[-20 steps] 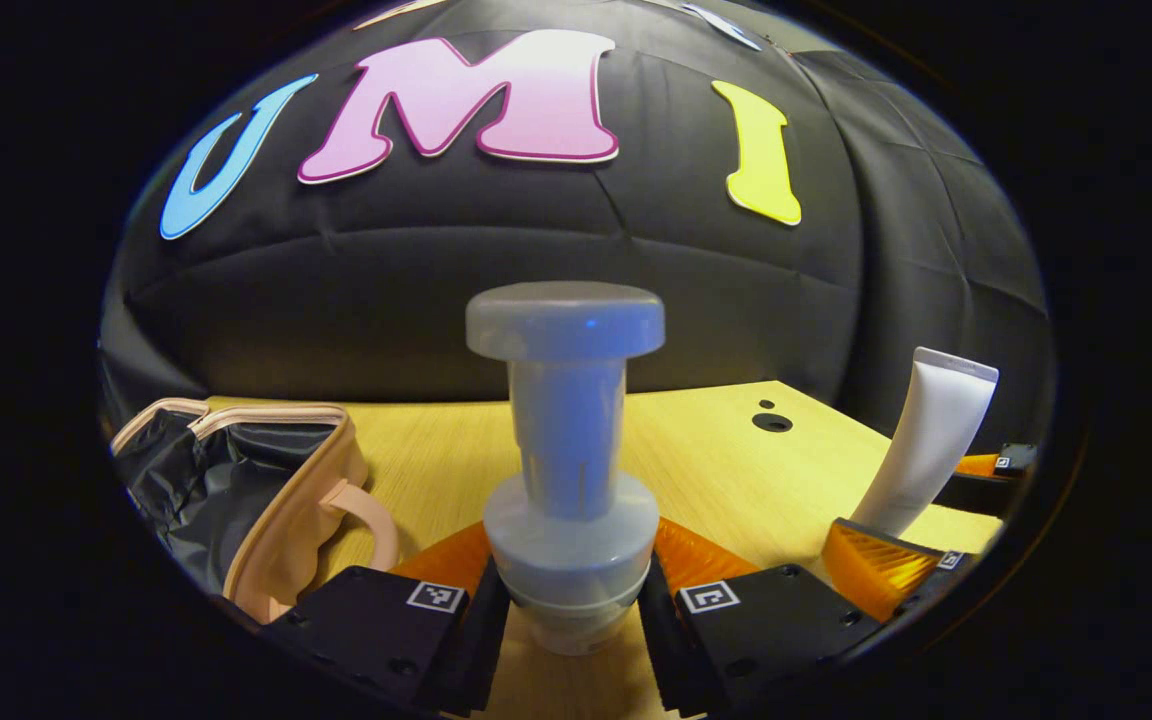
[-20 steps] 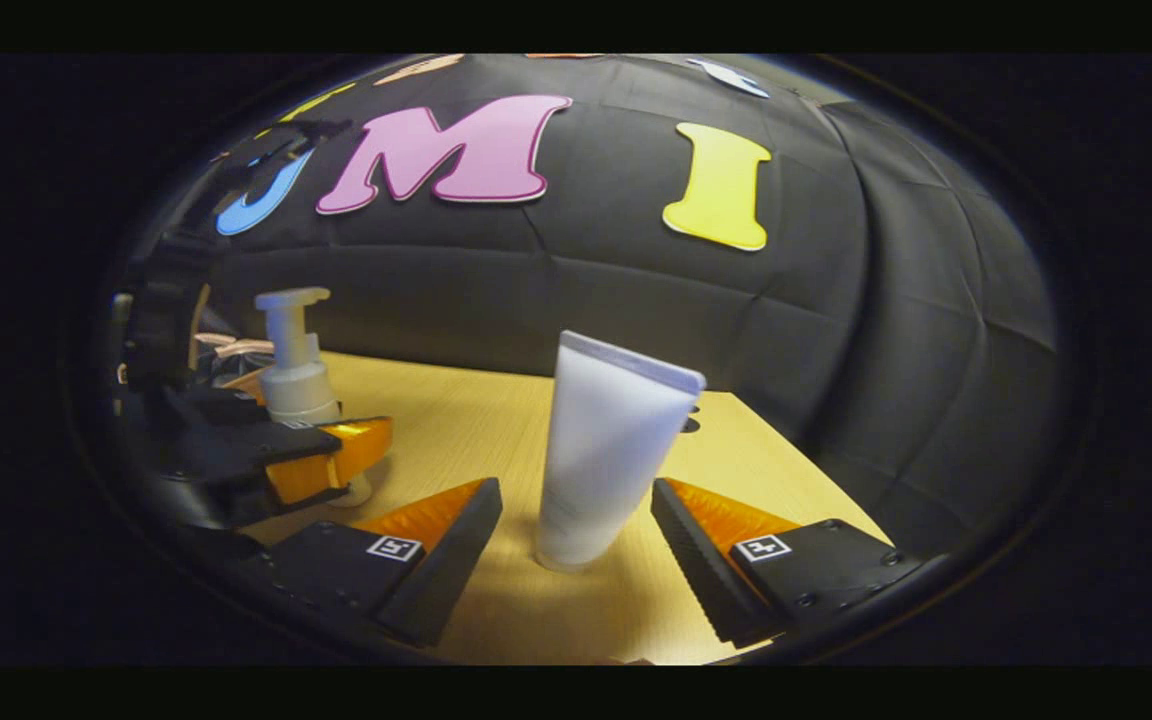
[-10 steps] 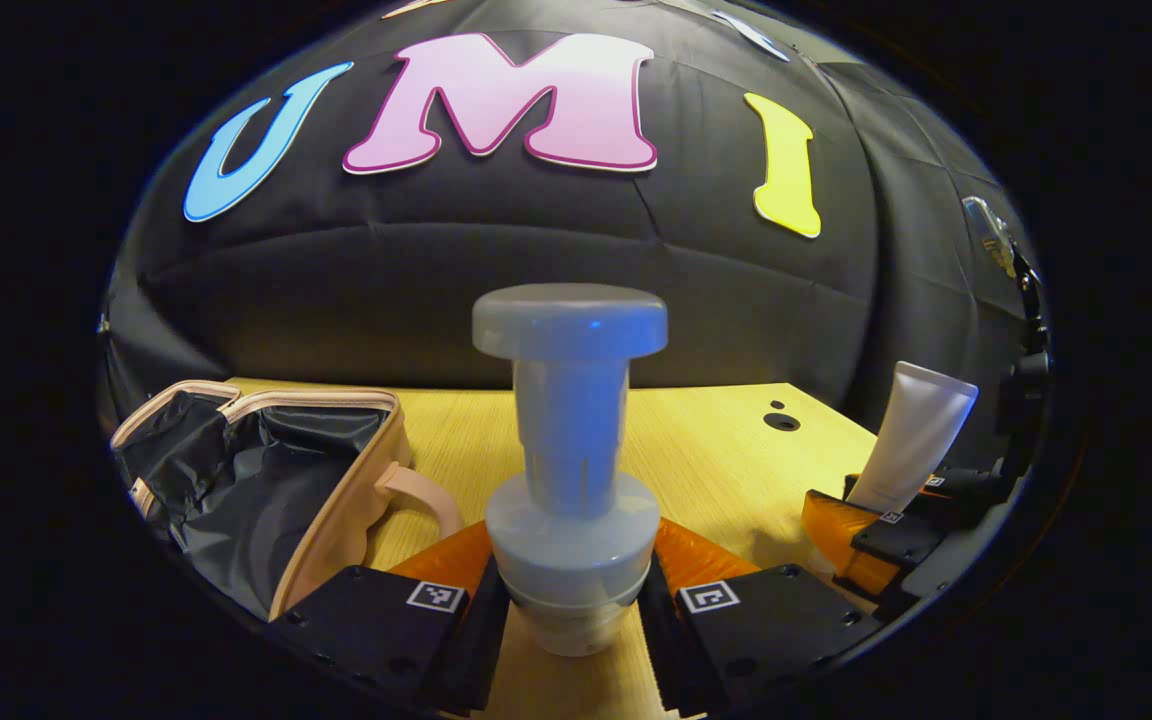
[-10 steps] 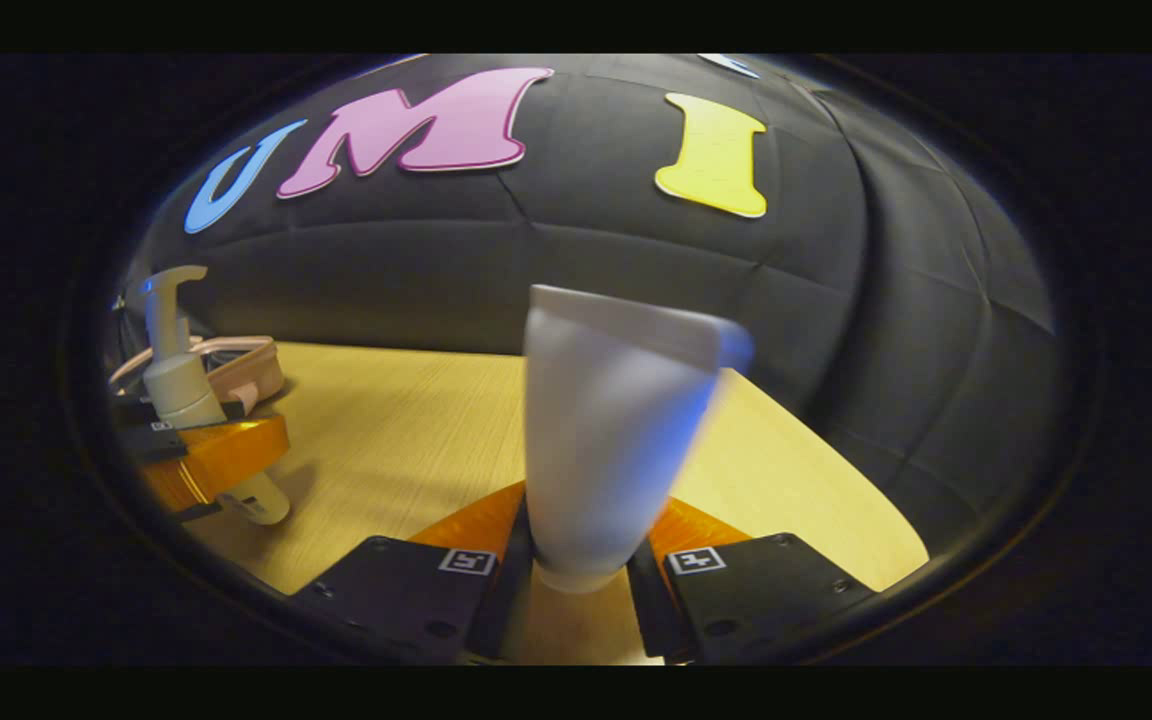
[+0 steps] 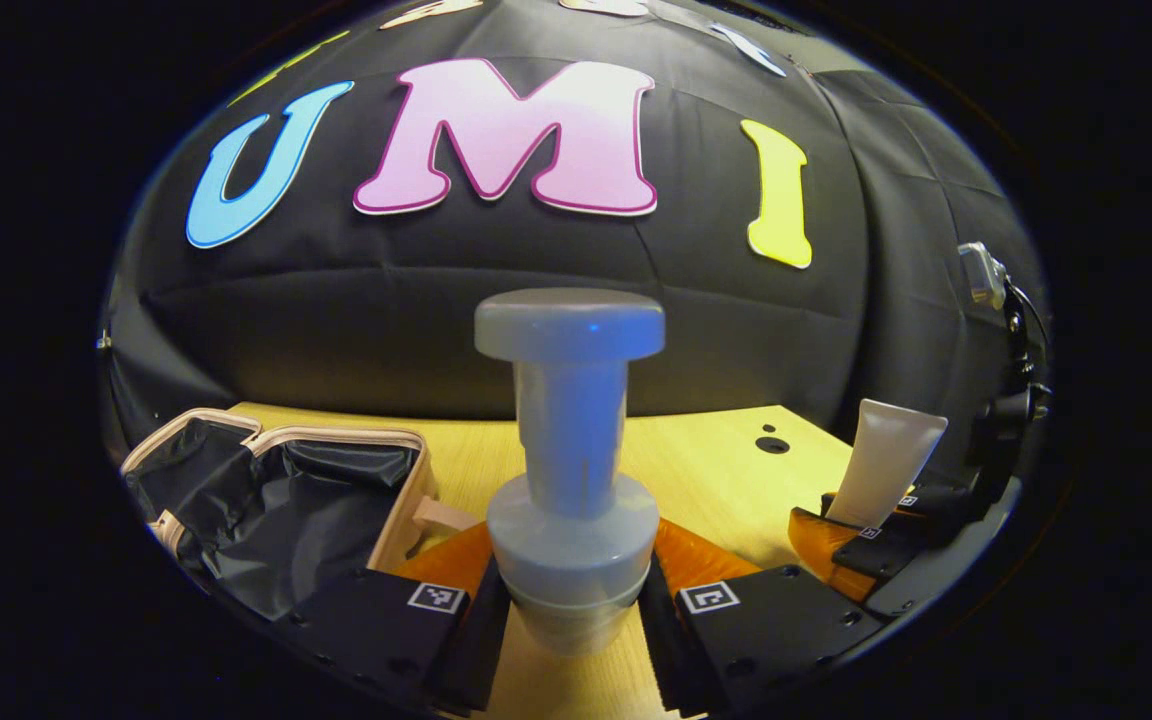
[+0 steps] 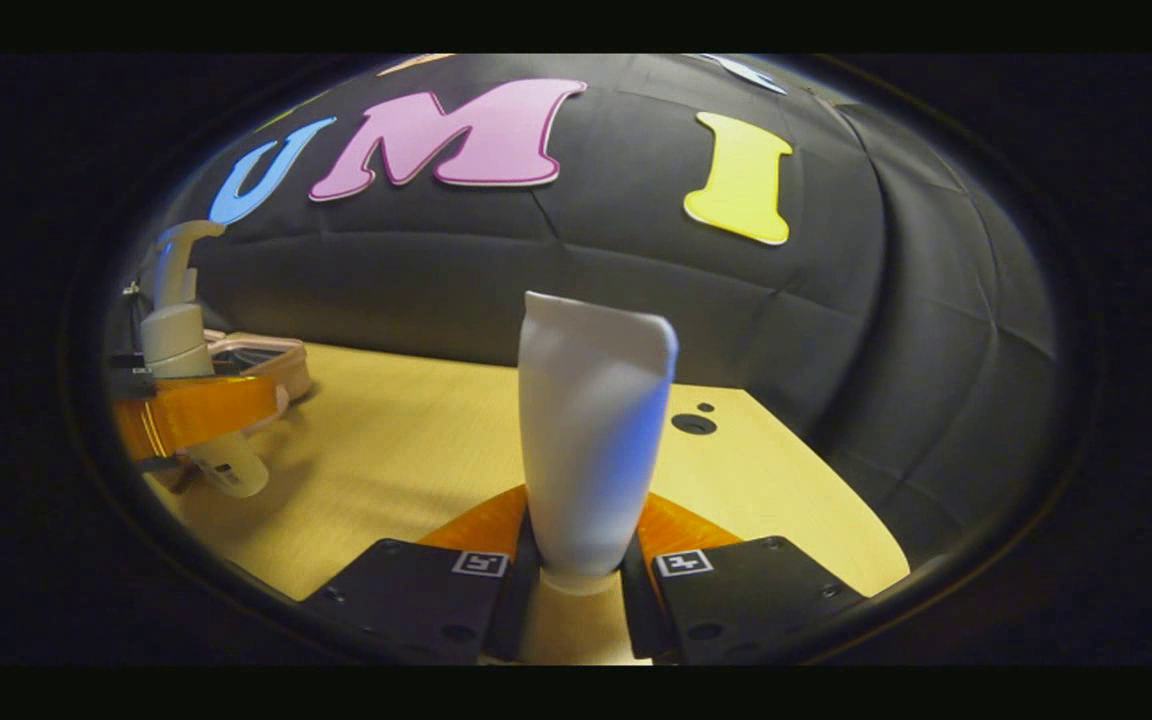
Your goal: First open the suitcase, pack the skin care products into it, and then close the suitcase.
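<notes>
Left gripper (image 5: 572,600) clamps my pump bottle (image 5: 570,480) upright at frame centre; right gripper (image 6: 580,580) pinches the white tube (image 6: 591,440) likewise. Open suitcase (image 5: 276,500) sits lower left on the table (image 5: 726,470).

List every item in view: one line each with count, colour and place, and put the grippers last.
pump bottle: 1, pale grey-white, upright between the left gripper's fingers, above the table
tube: 1, white, upright with its flat end up, between the right gripper's fingers
suitcase: 1, pink shell with black lining, lying open at the table's left side in the left gripper view
table: 1, light wood, with two dark holes near its far right corner
left gripper: 1, at the bottom of the left gripper view, both fingers pressed on the pump bottle
right gripper: 1, at the bottom of the right gripper view, both fingers pressed on the tube
</notes>
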Tool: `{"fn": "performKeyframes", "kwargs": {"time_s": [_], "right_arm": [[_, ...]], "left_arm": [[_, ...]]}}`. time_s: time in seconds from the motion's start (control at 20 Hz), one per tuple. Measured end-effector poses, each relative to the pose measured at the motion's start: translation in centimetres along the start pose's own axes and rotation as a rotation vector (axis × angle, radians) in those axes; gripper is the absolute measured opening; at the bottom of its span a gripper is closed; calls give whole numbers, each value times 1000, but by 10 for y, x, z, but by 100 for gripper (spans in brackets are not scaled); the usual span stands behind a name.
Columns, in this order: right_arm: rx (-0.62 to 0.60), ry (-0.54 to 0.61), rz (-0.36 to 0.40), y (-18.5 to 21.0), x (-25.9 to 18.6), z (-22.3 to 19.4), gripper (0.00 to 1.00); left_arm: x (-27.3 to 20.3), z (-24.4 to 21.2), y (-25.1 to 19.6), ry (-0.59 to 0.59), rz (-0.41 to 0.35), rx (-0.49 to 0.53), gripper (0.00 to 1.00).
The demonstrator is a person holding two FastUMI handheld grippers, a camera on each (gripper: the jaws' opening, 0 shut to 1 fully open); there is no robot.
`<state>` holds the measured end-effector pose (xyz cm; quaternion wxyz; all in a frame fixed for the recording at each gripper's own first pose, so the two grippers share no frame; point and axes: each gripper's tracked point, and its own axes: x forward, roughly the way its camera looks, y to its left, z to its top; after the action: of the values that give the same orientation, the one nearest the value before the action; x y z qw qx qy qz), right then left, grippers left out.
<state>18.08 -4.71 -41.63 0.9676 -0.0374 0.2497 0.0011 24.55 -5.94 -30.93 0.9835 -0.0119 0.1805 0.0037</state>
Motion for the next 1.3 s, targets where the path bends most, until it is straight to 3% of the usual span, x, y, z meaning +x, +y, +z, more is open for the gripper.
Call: {"fn": "performKeyframes", "kwargs": {"time_s": [0.15,0.3,0.5,0.55,0.6,0.7,0.8,0.9,1.3], "right_arm": [[-31,-29,63,33,-13,31,39],[-19,-57,145,82,-26,65,38],[3,-85,258,155,-42,97,38],[8,-85,285,174,-46,101,42],[17,-82,309,190,-50,103,38],[34,-78,346,220,-60,110,34],[30,-85,369,241,-65,117,38],[24,-87,386,256,-71,121,38],[84,-29,385,263,-69,117,38]], "left_arm": [[-19,27,31,4,21,-88,63],[-32,45,80,24,63,-112,63],[-39,39,171,114,155,-73,63],[-36,32,192,149,169,-53,63],[-34,22,211,195,178,-37,63],[-26,-3,237,298,161,-40,63],[-19,-29,252,405,142,-60,63],[-12,-46,266,500,131,-14,64],[22,-55,268,719,31,140,61]]}}
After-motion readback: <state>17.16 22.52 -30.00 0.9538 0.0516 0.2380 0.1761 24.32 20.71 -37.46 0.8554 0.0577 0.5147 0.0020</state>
